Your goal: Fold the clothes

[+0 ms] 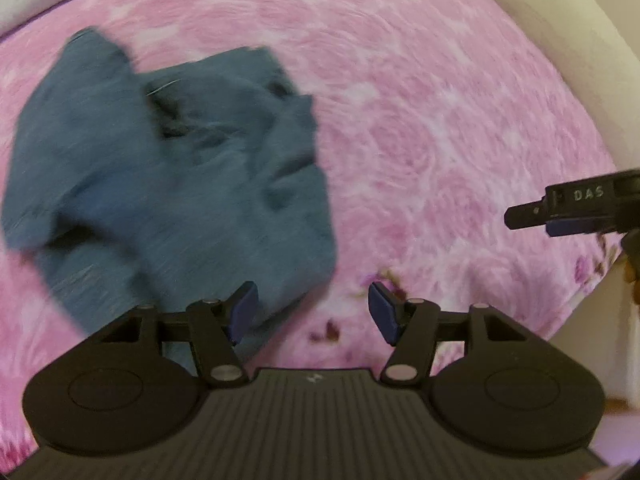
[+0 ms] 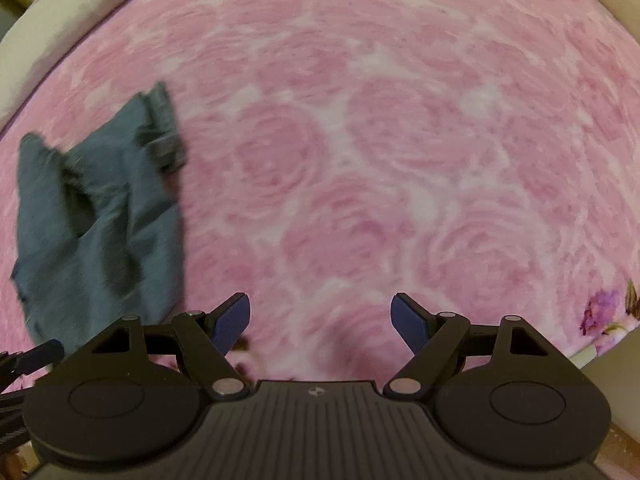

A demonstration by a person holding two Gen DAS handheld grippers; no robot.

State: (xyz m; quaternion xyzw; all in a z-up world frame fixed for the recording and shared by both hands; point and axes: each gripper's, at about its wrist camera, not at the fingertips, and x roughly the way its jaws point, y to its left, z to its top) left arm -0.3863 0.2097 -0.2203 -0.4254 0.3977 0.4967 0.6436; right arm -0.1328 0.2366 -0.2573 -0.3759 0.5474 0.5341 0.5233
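A crumpled grey-blue garment (image 1: 160, 176) lies on the pink rose-patterned bed cover (image 1: 420, 120), left of centre in the left wrist view. My left gripper (image 1: 312, 312) hovers open over the garment's near right corner, with nothing between its blue pads. At the far right of that view the tip of my right gripper (image 1: 532, 216) pokes in from the side. In the right wrist view the same garment (image 2: 100, 224) sits at the left, blurred. There my right gripper (image 2: 320, 320) stands open above bare bed cover (image 2: 380, 160), well to the right of the cloth.
A cream padded edge (image 1: 560, 40) curves around the far and right sides of the bed. The cover's near border carries a purple flower print (image 2: 600, 312). A fingertip of the left gripper (image 2: 40, 354) shows at the lower left of the right wrist view.
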